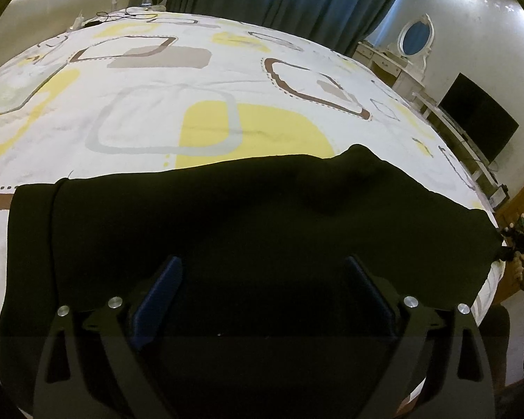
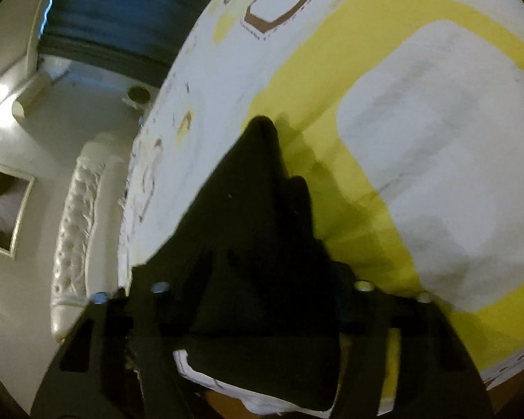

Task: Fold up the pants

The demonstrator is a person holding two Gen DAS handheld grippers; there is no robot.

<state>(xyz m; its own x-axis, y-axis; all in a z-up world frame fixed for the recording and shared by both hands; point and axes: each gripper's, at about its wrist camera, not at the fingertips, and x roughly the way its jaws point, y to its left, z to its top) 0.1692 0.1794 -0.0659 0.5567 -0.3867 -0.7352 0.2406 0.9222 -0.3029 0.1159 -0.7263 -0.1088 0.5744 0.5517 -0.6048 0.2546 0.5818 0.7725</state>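
The black pants [image 1: 227, 216] are laid across the near edge of the bed [image 1: 192, 80], the long axis running side to side. The cloth is judged soft, light and limp, best taken at an edge or corner. The left tongs [image 1: 262, 300] are held open above it. The right tongs [image 2: 262, 279] have cloth between them; whether it is gripped cannot be told.

Black pants [image 2: 262, 244] rise as a dark peak from the bottom centre of the frame, bunched between the fingers of the right gripper [image 2: 258, 289]; whether the pads press cannot be told. A yellow-and-white bedsheet [image 2: 419, 139] fills the right, a white tufted headboard [image 2: 73, 230] stands lower left, and blue curtains [image 2: 115, 10] hang upper left.
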